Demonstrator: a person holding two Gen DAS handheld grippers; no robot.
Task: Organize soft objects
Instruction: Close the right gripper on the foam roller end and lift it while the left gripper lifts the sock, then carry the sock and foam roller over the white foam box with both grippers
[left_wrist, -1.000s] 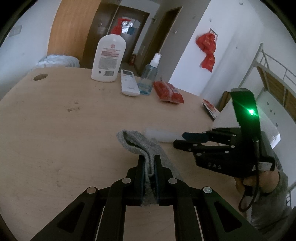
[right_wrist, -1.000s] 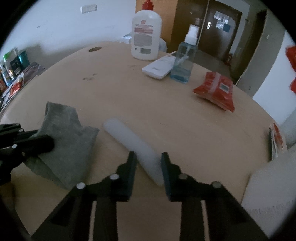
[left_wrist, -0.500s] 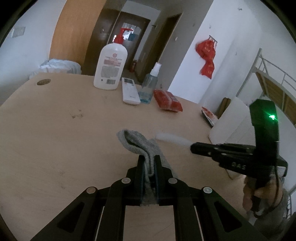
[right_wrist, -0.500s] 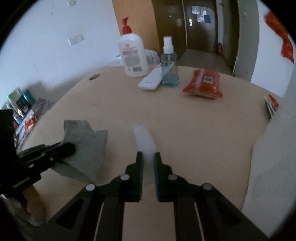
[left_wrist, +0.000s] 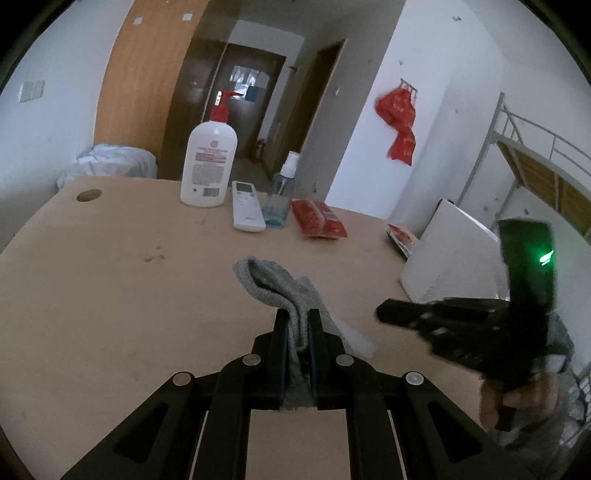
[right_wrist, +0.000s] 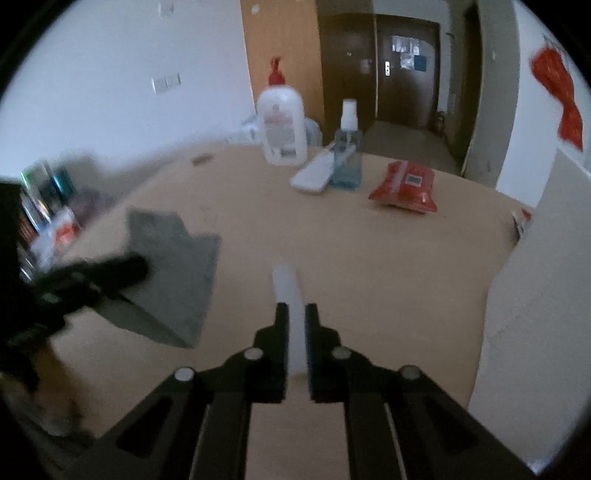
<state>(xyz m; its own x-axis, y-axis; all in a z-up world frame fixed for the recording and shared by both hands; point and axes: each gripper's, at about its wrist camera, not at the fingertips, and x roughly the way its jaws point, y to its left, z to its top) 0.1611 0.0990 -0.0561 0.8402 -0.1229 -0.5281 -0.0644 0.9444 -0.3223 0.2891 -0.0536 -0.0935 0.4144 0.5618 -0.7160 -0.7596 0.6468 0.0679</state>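
Your left gripper (left_wrist: 298, 334) is pinching the grey cloth (left_wrist: 275, 284) between its pressed-in jaws; the cloth's near end is clamped between the fingers and its far end curls forward over the wooden table (left_wrist: 110, 288). In the right wrist view the same cloth (right_wrist: 173, 273) hangs from that gripper (right_wrist: 136, 267) on the left side, though the picture is blurred there. Your right gripper (right_wrist: 295, 332) is closed on the white foam stick (right_wrist: 290, 295), which runs straight out between the fingers and points toward the far side of the table (right_wrist: 388, 266). In the left wrist view a pale strip (left_wrist: 351, 332) shows just right of the cloth, beside your left gripper; whether it is the stick you cannot tell. Your right gripper (left_wrist: 384, 314) appears there on the right, dark and blurred, with a green light on its body.

At the far side of the table stand a white pump bottle (left_wrist: 208, 166), a white remote (left_wrist: 247, 210), a clear blue spray bottle (left_wrist: 280, 195) and a red packet (left_wrist: 317, 219), close together in a row. A white board (left_wrist: 450, 254) leans at the right edge
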